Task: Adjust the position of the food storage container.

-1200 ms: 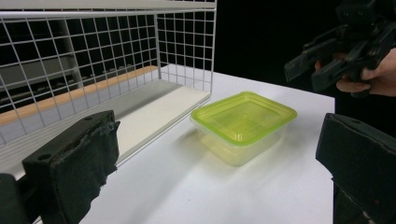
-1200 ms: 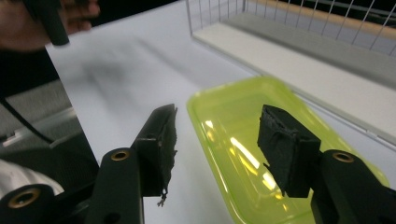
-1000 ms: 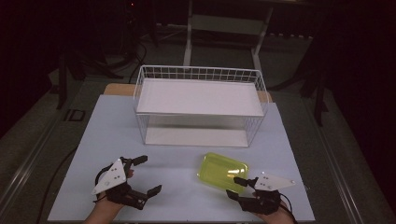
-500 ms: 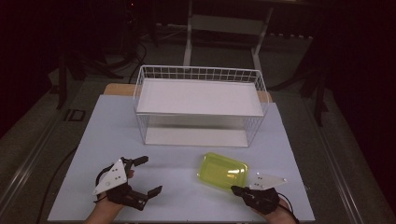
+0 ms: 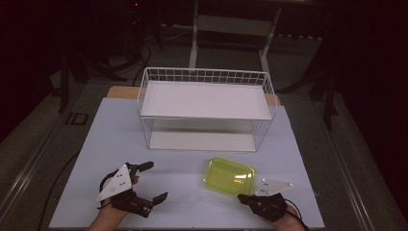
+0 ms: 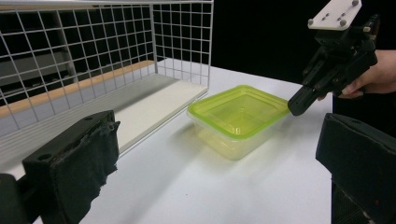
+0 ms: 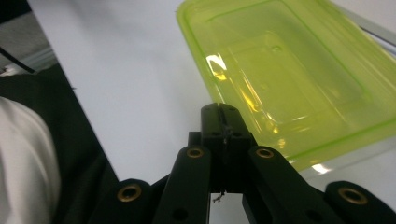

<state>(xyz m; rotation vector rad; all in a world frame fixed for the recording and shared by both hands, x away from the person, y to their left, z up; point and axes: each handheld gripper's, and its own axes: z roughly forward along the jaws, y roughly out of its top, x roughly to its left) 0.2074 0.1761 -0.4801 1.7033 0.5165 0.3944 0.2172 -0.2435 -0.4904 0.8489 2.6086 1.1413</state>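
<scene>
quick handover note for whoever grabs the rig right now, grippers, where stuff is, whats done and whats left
Right gripper: jaws have just closed and are shut on the near rim of the box, pinching its edge.
Left gripper: open, holding nothing, over the table on the left.
Box: yellow-green, clear, open and looks empty, flat on the table in front of the rack.
Rack: white wire, two shelves, nothing on either as far as can be seen.
Done: grip on the box rim taken.
Left: box not yet lifted; likely goes to the rack, though that is a guess.
</scene>
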